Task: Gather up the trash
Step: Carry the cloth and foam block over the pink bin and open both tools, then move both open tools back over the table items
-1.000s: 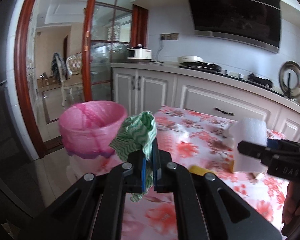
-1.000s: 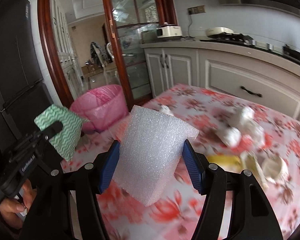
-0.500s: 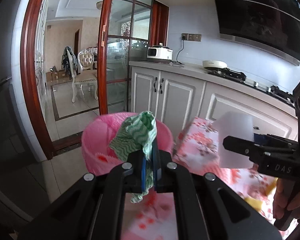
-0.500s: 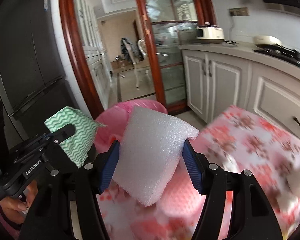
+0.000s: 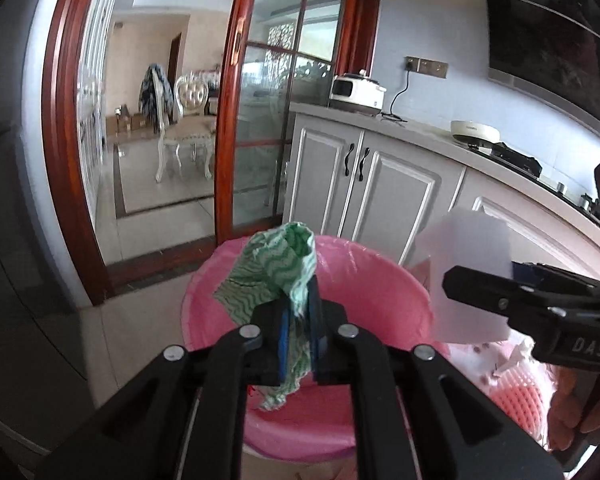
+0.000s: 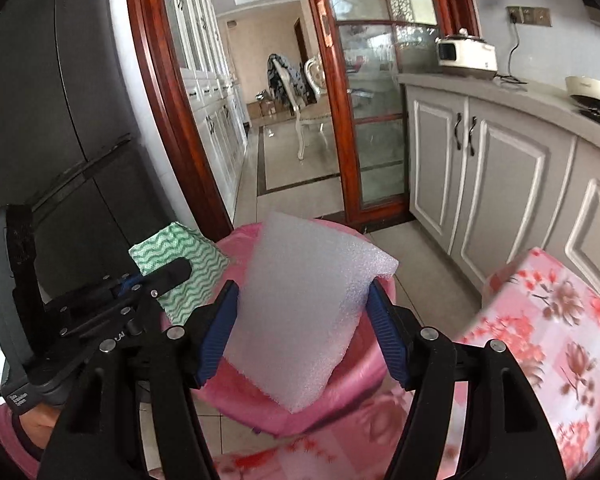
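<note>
My left gripper (image 5: 300,332) is shut on a crumpled green-and-white wavy cloth (image 5: 276,272) and holds it above the pink-lined trash bin (image 5: 364,276). In the right wrist view the left gripper (image 6: 156,280) and the cloth (image 6: 188,276) show at the left, over the bin's left rim (image 6: 240,236). My right gripper (image 6: 304,320) is shut on a white foam piece (image 6: 304,304), held above the bin. The foam piece (image 5: 468,272) and right gripper (image 5: 512,296) show at the right of the left wrist view.
The floral tablecloth table (image 6: 548,320) lies to the right of the bin. White kitchen cabinets (image 5: 364,184) stand behind it. A red-framed glass door (image 5: 236,120) opens to a dining room. A dark fridge (image 6: 52,120) stands at the left.
Both grippers have swung left away from the table with their loads and now hang over the pink bin, which fills more of both views.
</note>
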`<state>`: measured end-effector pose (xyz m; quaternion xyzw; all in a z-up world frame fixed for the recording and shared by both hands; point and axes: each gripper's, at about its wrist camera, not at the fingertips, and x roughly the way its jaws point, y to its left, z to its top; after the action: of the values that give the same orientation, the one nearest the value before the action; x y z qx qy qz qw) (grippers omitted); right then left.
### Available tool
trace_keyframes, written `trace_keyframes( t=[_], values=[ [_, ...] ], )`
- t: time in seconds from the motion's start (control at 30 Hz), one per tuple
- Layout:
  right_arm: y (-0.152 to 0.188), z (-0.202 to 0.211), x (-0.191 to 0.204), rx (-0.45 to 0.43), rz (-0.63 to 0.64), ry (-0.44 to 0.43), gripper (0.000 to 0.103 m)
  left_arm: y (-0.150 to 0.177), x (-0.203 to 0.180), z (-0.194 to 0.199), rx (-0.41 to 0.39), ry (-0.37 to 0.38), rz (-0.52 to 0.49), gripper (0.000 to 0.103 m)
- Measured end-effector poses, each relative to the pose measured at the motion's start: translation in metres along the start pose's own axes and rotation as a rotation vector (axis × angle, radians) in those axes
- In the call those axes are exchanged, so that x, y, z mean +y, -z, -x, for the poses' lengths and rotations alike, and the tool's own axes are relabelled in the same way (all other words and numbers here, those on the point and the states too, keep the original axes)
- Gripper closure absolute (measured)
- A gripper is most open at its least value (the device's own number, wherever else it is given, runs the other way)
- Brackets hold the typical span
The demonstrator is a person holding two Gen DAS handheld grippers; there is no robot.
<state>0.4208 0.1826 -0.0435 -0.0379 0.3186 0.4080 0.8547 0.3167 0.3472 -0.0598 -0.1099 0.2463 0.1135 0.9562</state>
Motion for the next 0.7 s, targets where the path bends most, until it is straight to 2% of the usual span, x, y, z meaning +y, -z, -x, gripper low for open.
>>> trace_keyframes(
  t=[0.07, 0.1, 0.2, 0.33, 0.5, 0.57, 0.63, 0.7],
  values=[
    [-0.001, -0.013, -0.004, 0.024, 0.000, -0.002, 0.028, 0.002, 0.006, -0.007, 0.011, 0.003, 0.019, 0.072],
    [-0.001, -0.017, -0.007, 0.031, -0.003, -0.004, 0.028, 0.003, 0.011, -0.009, 0.008, -0.012, 0.039, 0.053],
    [-0.003, -0.022, -0.012, 0.034, -0.014, -0.007, 0.028, 0.006, 0.021, -0.005, -0.012, -0.028, 0.077, 0.050],
    [0.001, -0.008, -0.011, 0.016, -0.004, -0.002, 0.028, 0.012, 0.024, 0.012, -0.032, -0.065, 0.078, 0.042],
    [0.019, 0.038, -0.013, -0.014, -0.020, 0.031, 0.027, 0.022, 0.016, 0.044, -0.062, -0.126, 0.067, 0.024],
    [0.030, 0.061, -0.015, -0.025, -0.021, 0.053, 0.024, 0.028, 0.009, 0.059, -0.074, -0.142, 0.054, 0.019],
    [0.044, 0.084, -0.019, -0.033, -0.032, 0.073, 0.022, 0.034, 0.001, 0.074, -0.078, -0.158, 0.045, 0.007],
    [0.060, 0.113, -0.028, -0.047, -0.045, 0.102, 0.022, 0.041, -0.011, 0.090, -0.084, -0.169, 0.038, 0.005]
  ],
)
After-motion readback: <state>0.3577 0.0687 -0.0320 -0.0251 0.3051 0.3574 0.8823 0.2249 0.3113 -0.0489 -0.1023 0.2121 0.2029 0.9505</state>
